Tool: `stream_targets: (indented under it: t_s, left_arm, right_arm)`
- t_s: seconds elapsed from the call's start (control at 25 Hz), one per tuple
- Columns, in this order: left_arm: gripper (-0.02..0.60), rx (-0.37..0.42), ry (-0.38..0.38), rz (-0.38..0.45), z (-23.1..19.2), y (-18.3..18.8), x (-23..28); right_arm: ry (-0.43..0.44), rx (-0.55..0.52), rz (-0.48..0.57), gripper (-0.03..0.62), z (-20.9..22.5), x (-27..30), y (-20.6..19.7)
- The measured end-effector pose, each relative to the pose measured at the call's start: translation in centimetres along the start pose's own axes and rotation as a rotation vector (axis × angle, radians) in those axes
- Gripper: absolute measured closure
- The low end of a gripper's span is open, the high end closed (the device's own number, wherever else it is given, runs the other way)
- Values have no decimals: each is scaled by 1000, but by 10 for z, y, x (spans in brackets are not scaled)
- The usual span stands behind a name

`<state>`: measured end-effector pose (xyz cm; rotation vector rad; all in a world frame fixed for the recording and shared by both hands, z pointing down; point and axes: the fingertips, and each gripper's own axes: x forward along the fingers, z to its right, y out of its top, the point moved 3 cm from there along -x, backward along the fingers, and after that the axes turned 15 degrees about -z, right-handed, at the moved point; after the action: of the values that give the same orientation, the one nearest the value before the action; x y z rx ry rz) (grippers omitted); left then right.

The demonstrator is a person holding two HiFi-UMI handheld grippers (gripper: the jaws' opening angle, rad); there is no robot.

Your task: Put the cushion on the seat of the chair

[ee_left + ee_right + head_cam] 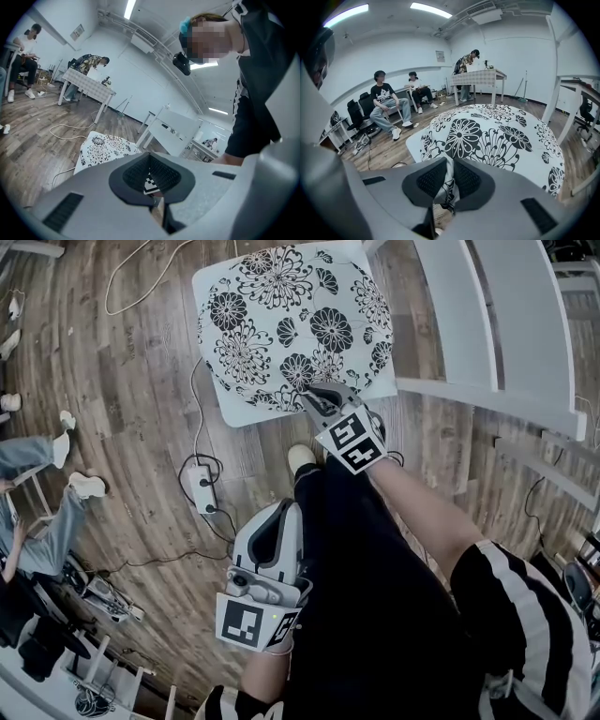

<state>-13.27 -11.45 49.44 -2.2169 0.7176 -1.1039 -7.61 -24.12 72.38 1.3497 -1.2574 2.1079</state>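
The cushion (pixel 281 324) is white with black flowers and spreads flat ahead of me, above the wooden floor. My right gripper (pixel 319 397) is shut on its near edge. In the right gripper view a fold of the printed cloth is pinched between the dark pads (pixel 432 180), and the cushion (pixel 487 136) fills the middle. My left gripper (pixel 279 521) hangs lower, near my leg, with its jaws together and nothing in them. In the left gripper view the cushion (pixel 105 145) lies beyond the left gripper (pixel 152 185). What is under the cushion is hidden.
White slatted furniture (pixel 497 343) stands close to the cushion's right side. A power strip (pixel 203 488) and cables lie on the floor at the left. A seated person's legs (pixel 47 521) are at the far left. More people (pixel 386 101) and a cloth-covered table (pixel 480 77) are farther back.
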Motion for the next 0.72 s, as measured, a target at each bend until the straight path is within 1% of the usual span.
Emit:
stream_targets:
  t_s: [0.12, 0.32, 0.56, 0.72]
  left_arm:
    - [578, -2, -3, 3, 1, 0, 0]
    - [578, -2, -20, 0, 4, -1, 1]
    - [578, -3, -27, -5, 6, -4, 3]
    - [578, -4, -32, -11, 5, -6, 4]
  right_arm:
    - [14, 20, -12, 554, 0, 3, -2]
    - [13, 17, -20, 552, 0, 6, -3]
    - [44, 34, -27, 507, -2, 12, -3]
    - [50, 34, -25, 494, -4, 14, -4]
